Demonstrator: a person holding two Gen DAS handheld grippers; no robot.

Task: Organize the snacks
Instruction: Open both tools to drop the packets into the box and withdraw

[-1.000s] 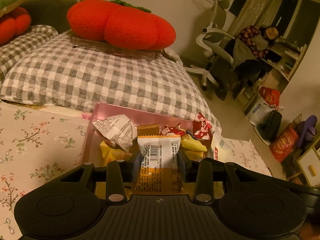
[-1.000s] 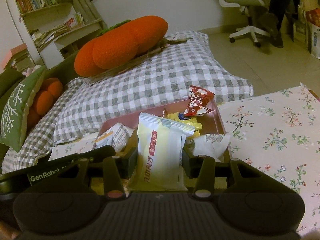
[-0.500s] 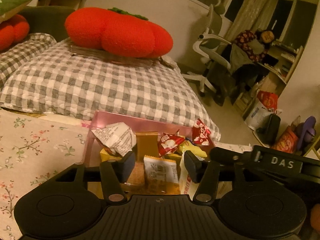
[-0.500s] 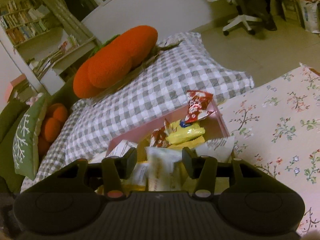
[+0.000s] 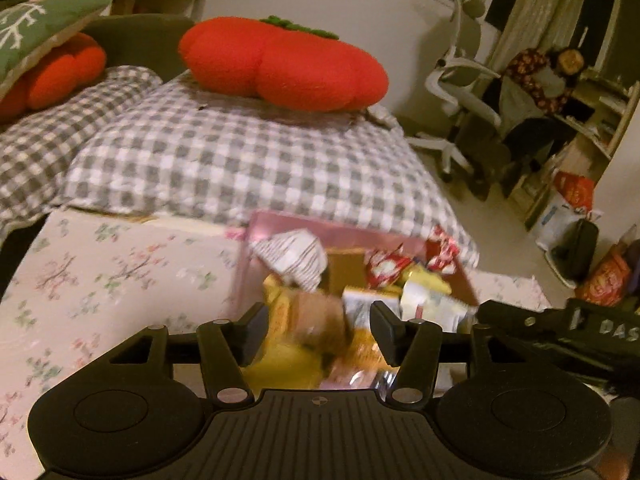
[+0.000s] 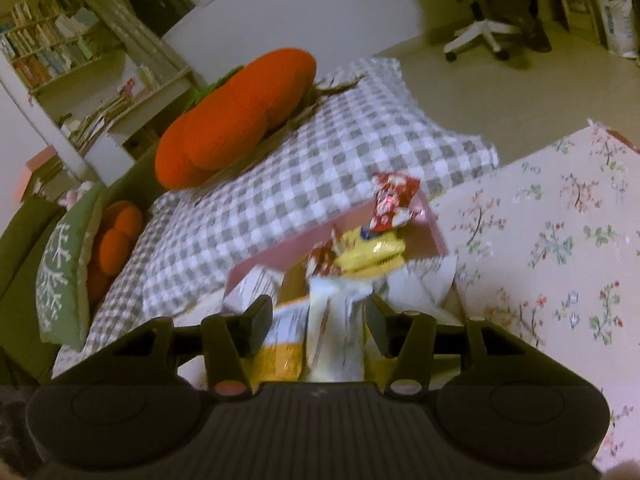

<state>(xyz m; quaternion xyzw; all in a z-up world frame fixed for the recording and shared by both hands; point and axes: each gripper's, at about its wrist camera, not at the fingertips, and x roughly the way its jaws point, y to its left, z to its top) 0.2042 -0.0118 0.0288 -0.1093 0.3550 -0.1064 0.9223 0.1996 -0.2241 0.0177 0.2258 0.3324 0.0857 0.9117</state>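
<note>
A pink box (image 5: 256, 236) full of snack packets stands on the floral cloth, just ahead of both grippers. My left gripper (image 5: 320, 332) is open over the box's near end, above a blurred orange-brown packet (image 5: 316, 320) and apart from it. A barcode packet (image 5: 368, 304) lies beside it. In the right wrist view, the jaws of my right gripper (image 6: 320, 320) are opening. A pale packet (image 6: 336, 320) stands between them in the box (image 6: 432, 232), loose from the pads. Red packets (image 6: 392, 200) and a yellow one (image 6: 372, 256) lie further back. The right gripper (image 5: 560, 332) also shows at the right edge of the left wrist view.
Right behind the box lies a grey checked cushion (image 5: 240, 160) with a red pumpkin pillow (image 5: 288, 68) on top. The floral cloth (image 6: 560, 248) spreads to the right of the box and also to its left (image 5: 100, 280). A white office chair (image 5: 460, 92) stands on the floor beyond.
Both grippers have opened and let go of their packets, which now sit in the pink box. The left gripper has drawn back and swung left. The right wrist has rolled.
</note>
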